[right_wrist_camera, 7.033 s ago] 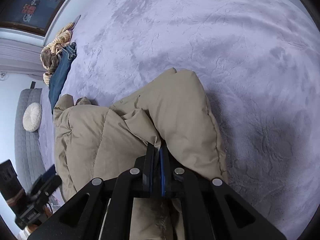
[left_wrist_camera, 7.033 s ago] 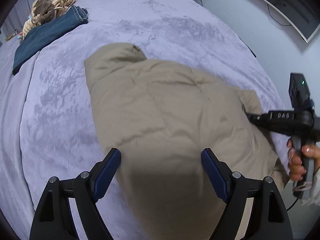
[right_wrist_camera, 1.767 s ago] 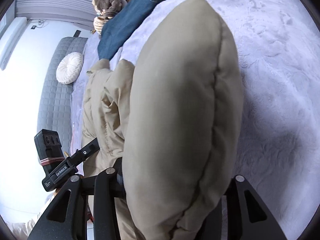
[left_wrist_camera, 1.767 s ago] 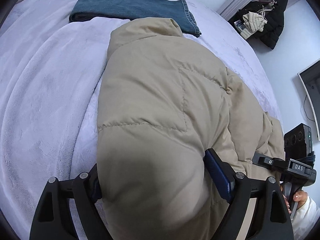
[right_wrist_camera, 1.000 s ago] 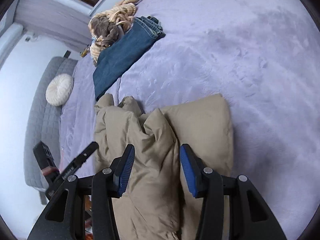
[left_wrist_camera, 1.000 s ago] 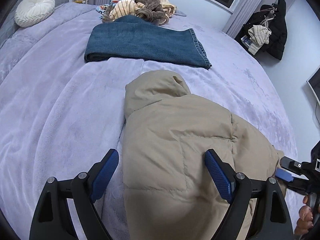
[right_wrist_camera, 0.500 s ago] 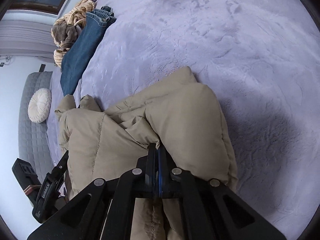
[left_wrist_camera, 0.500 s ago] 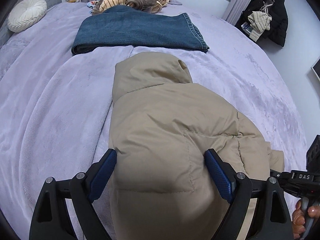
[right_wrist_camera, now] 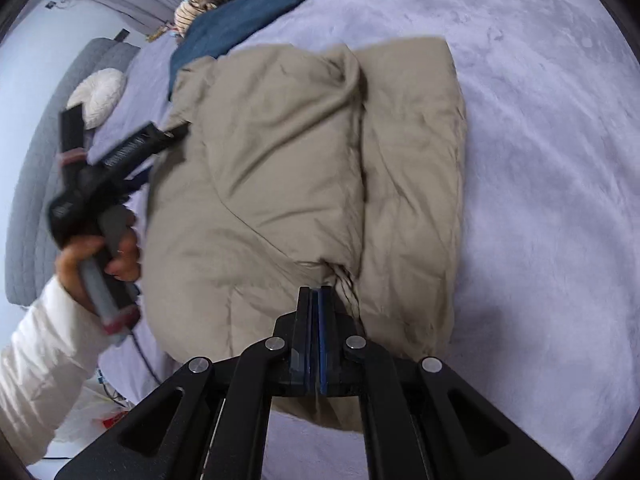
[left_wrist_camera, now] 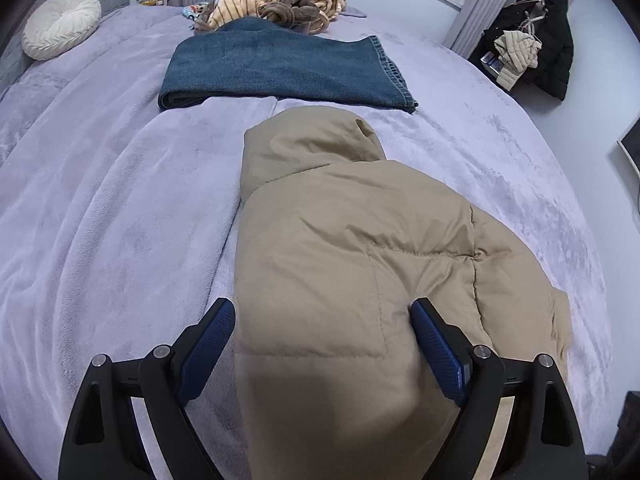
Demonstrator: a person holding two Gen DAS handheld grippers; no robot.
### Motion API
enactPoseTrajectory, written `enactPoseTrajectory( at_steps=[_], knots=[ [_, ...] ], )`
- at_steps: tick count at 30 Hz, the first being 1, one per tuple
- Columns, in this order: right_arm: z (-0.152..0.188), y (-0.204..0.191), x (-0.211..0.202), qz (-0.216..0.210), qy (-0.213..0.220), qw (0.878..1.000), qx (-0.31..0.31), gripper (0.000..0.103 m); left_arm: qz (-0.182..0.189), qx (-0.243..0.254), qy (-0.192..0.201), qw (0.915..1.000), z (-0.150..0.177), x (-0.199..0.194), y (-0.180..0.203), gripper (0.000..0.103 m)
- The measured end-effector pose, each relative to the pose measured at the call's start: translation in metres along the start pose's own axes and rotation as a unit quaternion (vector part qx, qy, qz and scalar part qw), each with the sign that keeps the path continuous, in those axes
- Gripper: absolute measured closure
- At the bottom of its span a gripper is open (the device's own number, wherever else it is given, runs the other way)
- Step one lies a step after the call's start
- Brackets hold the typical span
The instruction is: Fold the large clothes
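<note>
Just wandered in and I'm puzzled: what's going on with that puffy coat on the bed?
A person is folding a tan coat on a purple bedspread with two hand-held grippers. The left gripper stands wide open around the coat's near end. The right gripper is shut at the coat's edge. Folded jeans lie beyond.

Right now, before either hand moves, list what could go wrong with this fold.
1. The right gripper is shut at the puffy beige jacket's near edge; whether it holds fabric is unclear, so a lift may slip.
2. The left gripper stands open astride the jacket, so nothing pins the springy bulk, which may unfold.
3. The folded jeans lie just past the hood; pushing forward could rumple them.
</note>
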State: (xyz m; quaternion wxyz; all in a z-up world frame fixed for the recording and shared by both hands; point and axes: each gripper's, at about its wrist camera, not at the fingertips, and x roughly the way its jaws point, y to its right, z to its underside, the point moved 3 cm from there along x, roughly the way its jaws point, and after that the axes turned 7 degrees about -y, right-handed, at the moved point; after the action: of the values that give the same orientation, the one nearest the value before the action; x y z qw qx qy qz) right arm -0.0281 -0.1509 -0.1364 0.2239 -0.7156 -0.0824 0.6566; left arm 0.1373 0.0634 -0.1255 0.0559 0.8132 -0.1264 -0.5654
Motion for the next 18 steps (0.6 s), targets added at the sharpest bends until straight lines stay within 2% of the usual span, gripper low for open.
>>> enactPoseTrajectory(
  at_steps=[3,6,11,13,18],
  knots=[
    [0.004,0.012,0.011,-0.007,0.007,1.0,0.021,0.103,0.001,0.024,0.006,0.9997,0.024,-0.028,-0.002,0.013],
    [0.007,0.014,0.014,-0.002,0.015,1.0,0.014,0.103,0.01,0.026,-0.007,0.9996,0.06,-0.048,-0.008,0.013],
    [0.012,0.013,0.016,0.008,0.024,1.0,0.017,0.103,0.0,0.033,-0.042,0.9986,0.109,-0.042,-0.011,0.013],
    [0.014,0.01,0.017,0.016,0.023,0.999,0.016,0.103,-0.002,0.029,-0.054,0.9981,0.118,-0.035,-0.012,0.009],
    [0.016,-0.008,0.007,0.035,0.014,0.999,0.016,0.103,-0.011,0.021,-0.07,0.9973,0.122,-0.041,-0.014,0.009]
  ],
)
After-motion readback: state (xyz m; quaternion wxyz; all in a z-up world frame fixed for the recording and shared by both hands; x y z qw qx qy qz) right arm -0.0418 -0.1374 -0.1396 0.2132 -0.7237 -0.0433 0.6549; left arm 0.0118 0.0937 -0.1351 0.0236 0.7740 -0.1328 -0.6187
